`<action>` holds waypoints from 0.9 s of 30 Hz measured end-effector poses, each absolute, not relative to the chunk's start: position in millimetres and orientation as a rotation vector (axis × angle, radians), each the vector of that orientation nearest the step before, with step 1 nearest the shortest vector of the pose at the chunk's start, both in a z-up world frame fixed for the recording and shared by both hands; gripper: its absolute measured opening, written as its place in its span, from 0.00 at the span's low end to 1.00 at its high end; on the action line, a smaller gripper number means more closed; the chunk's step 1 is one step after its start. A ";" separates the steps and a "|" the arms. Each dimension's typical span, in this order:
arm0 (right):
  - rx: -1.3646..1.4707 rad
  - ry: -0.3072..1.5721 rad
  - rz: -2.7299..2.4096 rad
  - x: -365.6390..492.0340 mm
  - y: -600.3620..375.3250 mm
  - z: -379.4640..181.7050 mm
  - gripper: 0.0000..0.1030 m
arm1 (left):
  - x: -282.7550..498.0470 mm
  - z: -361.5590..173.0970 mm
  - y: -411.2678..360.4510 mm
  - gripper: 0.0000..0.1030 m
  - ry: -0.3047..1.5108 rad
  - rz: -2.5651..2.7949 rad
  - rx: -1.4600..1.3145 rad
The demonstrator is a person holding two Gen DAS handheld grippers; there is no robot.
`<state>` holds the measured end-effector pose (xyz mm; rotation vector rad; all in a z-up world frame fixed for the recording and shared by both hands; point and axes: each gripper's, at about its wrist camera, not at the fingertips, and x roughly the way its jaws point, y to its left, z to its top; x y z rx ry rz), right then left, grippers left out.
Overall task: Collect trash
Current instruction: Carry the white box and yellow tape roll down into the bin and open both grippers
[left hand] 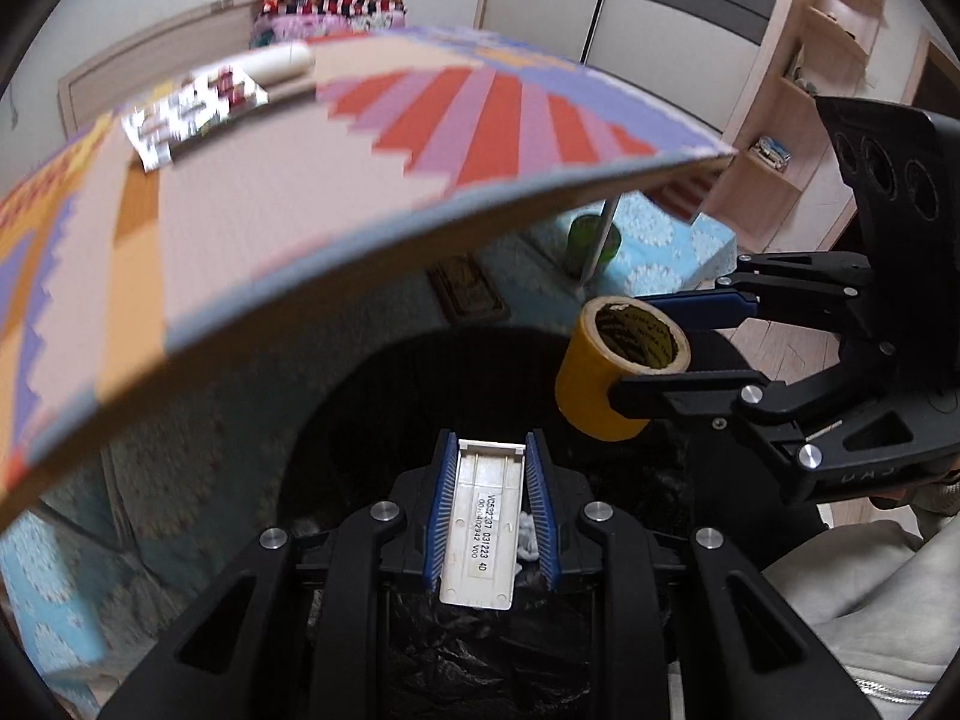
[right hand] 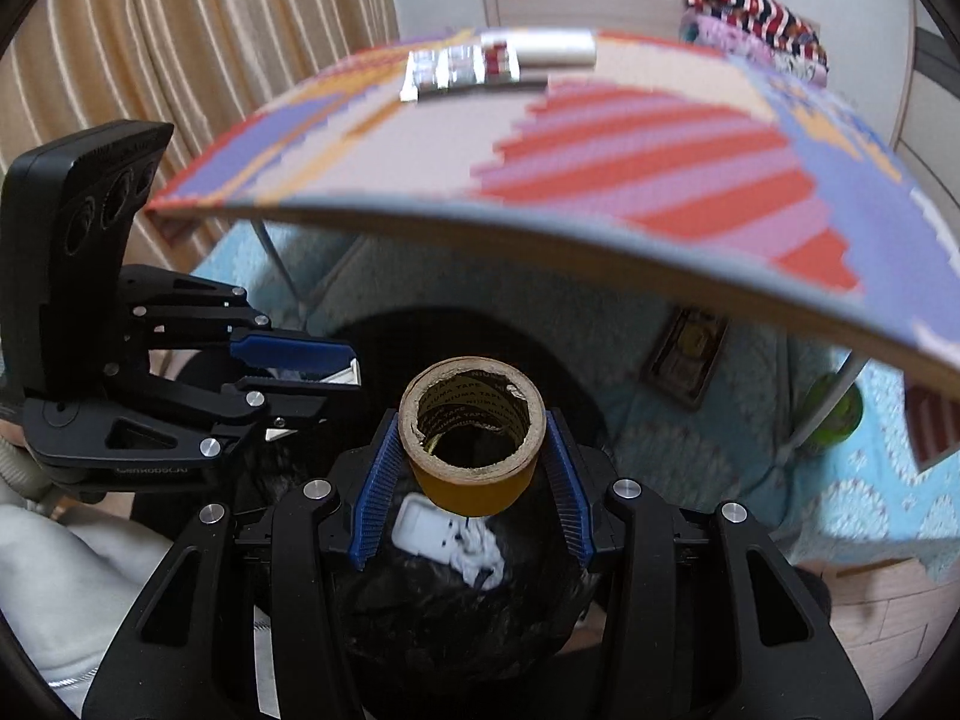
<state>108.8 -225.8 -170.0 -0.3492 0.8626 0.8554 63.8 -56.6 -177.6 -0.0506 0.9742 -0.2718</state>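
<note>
Over the black-lined trash bin (right hand: 456,612), the left gripper (left hand: 487,510) pinches a white plastic cover (left hand: 486,516), the right gripper (right hand: 471,468) a yellow tape roll (right hand: 474,438); white scraps (right hand: 474,552) (possibly tissue) already binned, shiny wrappers (right hand: 459,69) remain on the far table (right hand: 600,168).

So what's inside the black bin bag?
In the bag, under the tape roll that the right gripper holds, lie a white plastic piece and a crumpled white wad. The grippers and dark folds hide anything deeper.
</note>
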 end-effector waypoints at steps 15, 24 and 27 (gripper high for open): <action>-0.431 0.993 0.847 108.5 -211.7 -227.3 0.45 | 66.7 -224.2 -50.2 0.22 1.068 -0.237 -0.091; -0.440 1.027 0.851 110.6 -208.8 -238.0 0.46 | 62.0 -216.8 -42.5 0.25 1.064 -0.210 -0.118; -0.443 1.023 0.855 109.4 -208.3 -237.0 0.53 | 56.3 -209.9 -35.5 0.46 1.052 -0.194 -0.136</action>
